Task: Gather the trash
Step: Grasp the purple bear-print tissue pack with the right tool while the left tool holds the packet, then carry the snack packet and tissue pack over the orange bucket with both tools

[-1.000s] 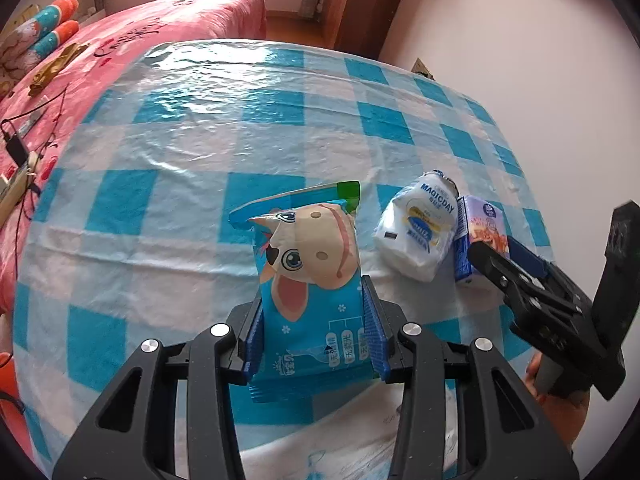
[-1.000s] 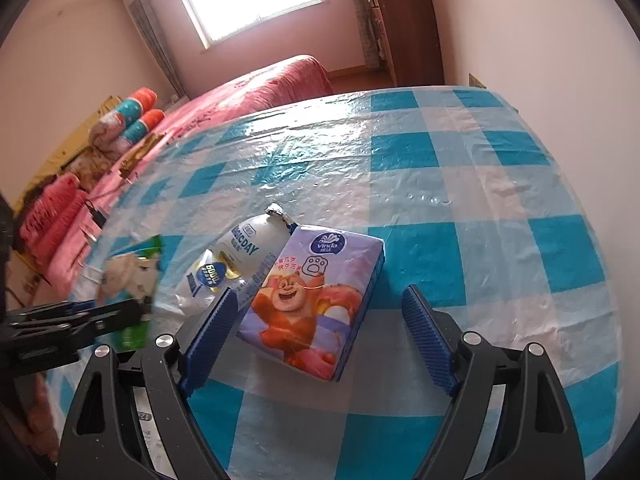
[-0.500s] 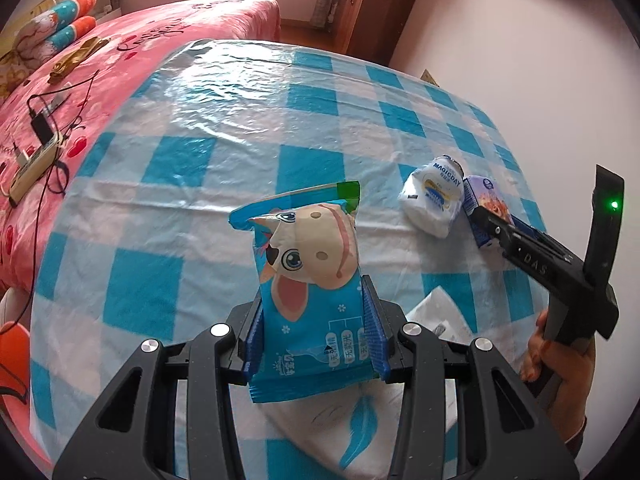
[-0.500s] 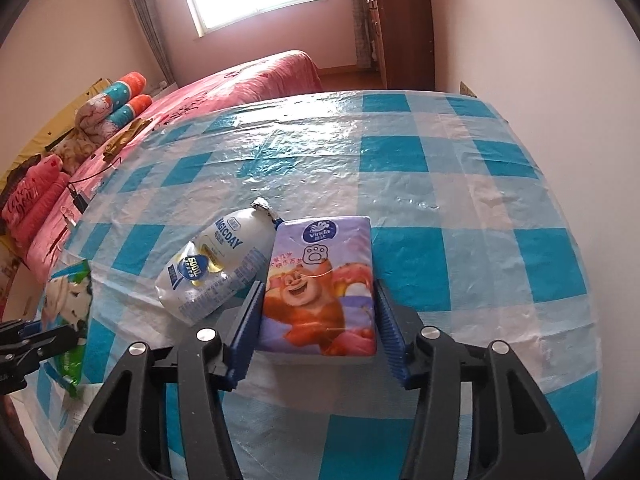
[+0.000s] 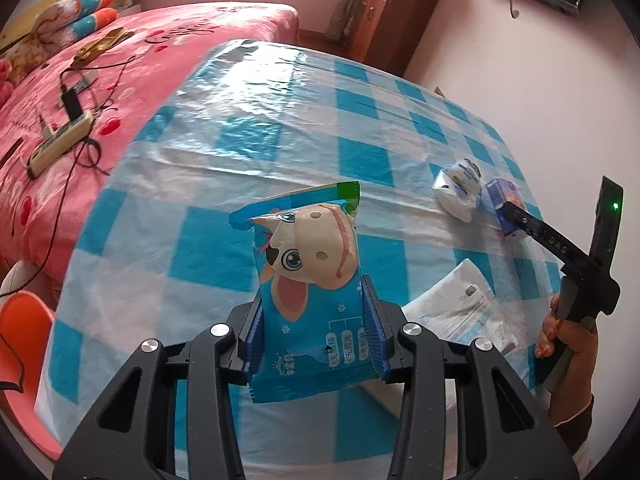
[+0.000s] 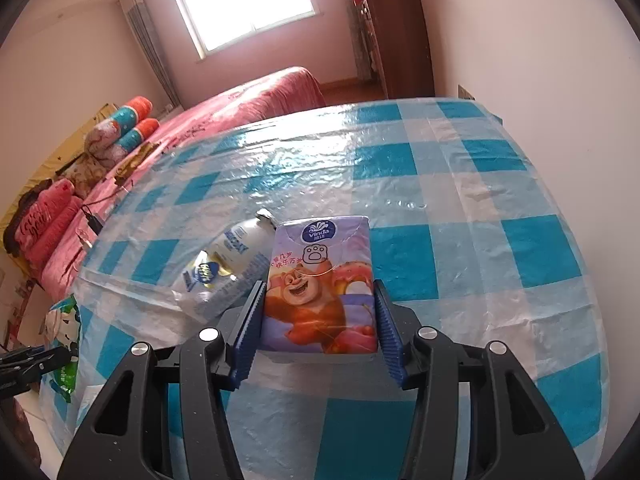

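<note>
My left gripper (image 5: 314,332) is shut on a blue snack wrapper with a cartoon cow (image 5: 308,280) and holds it above the near part of the checked table; the wrapper also shows at the left of the right wrist view (image 6: 64,332). My right gripper (image 6: 318,328) is shut on a purple Vinda tissue pack with a bear (image 6: 320,284), its far end still near the tablecloth. The pack shows small in the left wrist view (image 5: 506,204). A white MagicDay pouch (image 6: 224,268) lies just left of the pack, also seen in the left wrist view (image 5: 458,196).
The table has a blue-and-white checked plastic cloth (image 5: 280,120). A white printed bag (image 5: 456,308) lies on it near my left gripper. A pink bed (image 5: 60,100) with cables stands to the left, a wooden wardrobe (image 6: 396,40) at the back, and a wall (image 6: 540,60) on the right.
My right gripper closed on the tissue pack, which was loose between open jaws one second ago. My left gripper pulled back and up with the cow wrapper; the white bag came into view.
</note>
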### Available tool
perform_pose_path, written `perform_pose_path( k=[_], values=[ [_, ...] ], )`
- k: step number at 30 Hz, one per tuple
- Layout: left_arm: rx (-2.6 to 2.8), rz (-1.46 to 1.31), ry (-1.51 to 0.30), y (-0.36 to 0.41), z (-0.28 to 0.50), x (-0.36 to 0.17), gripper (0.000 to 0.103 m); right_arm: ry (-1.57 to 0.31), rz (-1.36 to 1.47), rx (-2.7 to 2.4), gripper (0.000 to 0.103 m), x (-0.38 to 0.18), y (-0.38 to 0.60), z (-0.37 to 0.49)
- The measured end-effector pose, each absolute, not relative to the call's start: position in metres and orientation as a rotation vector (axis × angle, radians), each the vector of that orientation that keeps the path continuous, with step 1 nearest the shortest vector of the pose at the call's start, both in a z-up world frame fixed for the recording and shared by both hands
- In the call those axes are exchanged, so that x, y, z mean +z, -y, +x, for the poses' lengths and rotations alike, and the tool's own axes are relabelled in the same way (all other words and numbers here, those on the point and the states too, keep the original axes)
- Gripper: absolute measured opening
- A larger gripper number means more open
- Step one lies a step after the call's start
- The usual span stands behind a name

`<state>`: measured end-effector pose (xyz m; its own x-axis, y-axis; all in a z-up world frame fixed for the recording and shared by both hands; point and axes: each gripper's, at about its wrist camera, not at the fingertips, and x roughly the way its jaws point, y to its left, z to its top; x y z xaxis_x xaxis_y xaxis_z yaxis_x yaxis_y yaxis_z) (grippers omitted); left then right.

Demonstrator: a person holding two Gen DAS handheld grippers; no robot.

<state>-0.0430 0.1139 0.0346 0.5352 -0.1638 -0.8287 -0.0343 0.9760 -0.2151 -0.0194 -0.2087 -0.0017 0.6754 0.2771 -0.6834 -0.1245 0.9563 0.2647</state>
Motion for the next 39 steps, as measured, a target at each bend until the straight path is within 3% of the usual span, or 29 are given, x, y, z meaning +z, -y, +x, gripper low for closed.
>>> perform_pose_path(
  k=[22, 39],
  values=[
    [0.016, -0.285, -0.942, -0.199, -0.092, 0.045, 0.044, -0.802, 0.417, 0.308, 0.053, 0.011, 0.212, -0.04],
    [0.049, -0.306, -0.874, -0.239, -0.12, 0.061, 0.044, -0.811, 0.389, 0.439, 0.053, 0.039, 0.161, -0.063]
  ],
)
